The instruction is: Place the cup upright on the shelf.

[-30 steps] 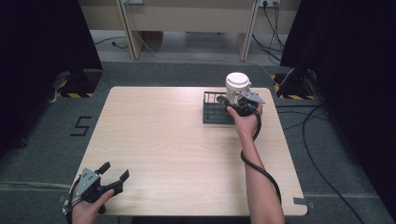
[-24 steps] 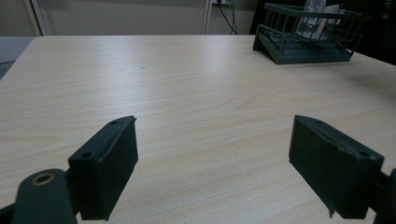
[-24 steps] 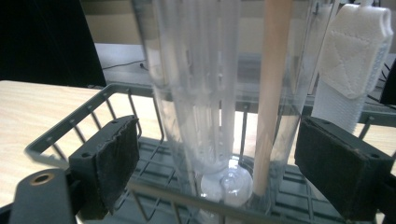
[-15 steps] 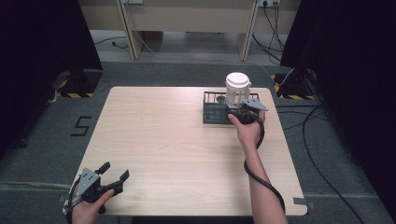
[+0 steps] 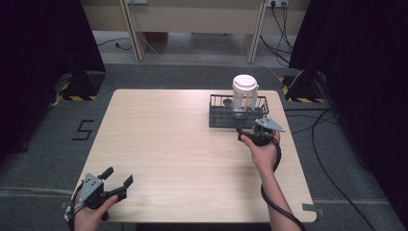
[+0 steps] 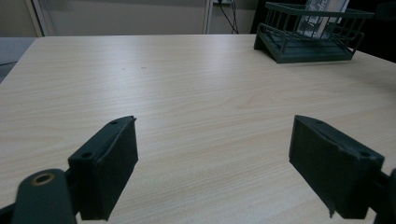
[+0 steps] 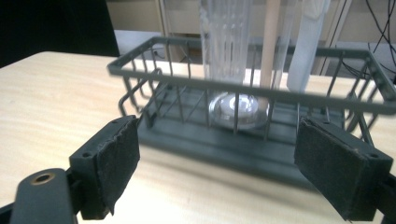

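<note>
Your pale wood-grain tabletop (image 5: 183, 144) shows fine light-brown streaks. On it stands a dark green-grey wire basket (image 7: 243, 88), and in that a tall clear ribbed plastic container (image 7: 226, 32) with a white round lid (image 5: 244, 81). Your right gripper (image 5: 254, 131) is black with a grey plate; your left gripper (image 5: 115, 184) matches it, black with grey. The floor is dark grey carpet (image 5: 48, 159).

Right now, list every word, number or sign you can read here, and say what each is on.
"5" or "S": a dark mark on the grey floor left of the table; I cannot tell which.
Print on the cup in the rack: too blurred to read in the left gripper view.
Yellow-and-black hazard stripes on the floor: a sign, no words.
Nothing else is legible.
</note>
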### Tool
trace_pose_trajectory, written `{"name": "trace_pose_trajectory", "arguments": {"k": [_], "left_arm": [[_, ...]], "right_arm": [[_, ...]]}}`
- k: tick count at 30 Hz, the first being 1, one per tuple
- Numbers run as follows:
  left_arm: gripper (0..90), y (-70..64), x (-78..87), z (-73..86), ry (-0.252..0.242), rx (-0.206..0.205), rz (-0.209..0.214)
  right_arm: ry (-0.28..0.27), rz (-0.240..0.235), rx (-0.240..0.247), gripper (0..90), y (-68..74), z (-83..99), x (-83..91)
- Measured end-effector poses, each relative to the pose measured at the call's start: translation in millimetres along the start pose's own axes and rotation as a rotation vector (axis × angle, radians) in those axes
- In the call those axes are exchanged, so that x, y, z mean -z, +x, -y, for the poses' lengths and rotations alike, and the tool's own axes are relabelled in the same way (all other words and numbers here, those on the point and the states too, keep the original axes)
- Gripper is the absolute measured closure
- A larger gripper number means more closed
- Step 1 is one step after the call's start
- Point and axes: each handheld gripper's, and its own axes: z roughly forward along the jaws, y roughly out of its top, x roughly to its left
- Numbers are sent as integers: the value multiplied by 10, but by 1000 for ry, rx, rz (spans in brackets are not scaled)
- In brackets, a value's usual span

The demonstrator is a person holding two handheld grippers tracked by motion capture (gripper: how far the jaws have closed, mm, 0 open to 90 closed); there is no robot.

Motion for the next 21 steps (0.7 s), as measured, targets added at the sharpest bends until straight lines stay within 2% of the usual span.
{"name": "trace_pose_trajectory", "arguments": {"k": [1,9,21], "left_arm": [[150,-1,0,-1,0,-1,0],[149,-2,4,-3,4,-9,-3],[147,-4,5,-2,6,-13,-2]], "right_arm": [[3,-2,-7,151,4,28,36],[25,-14,28,151,25,244,269],[25,-25,36,152,50,500,546]]}}
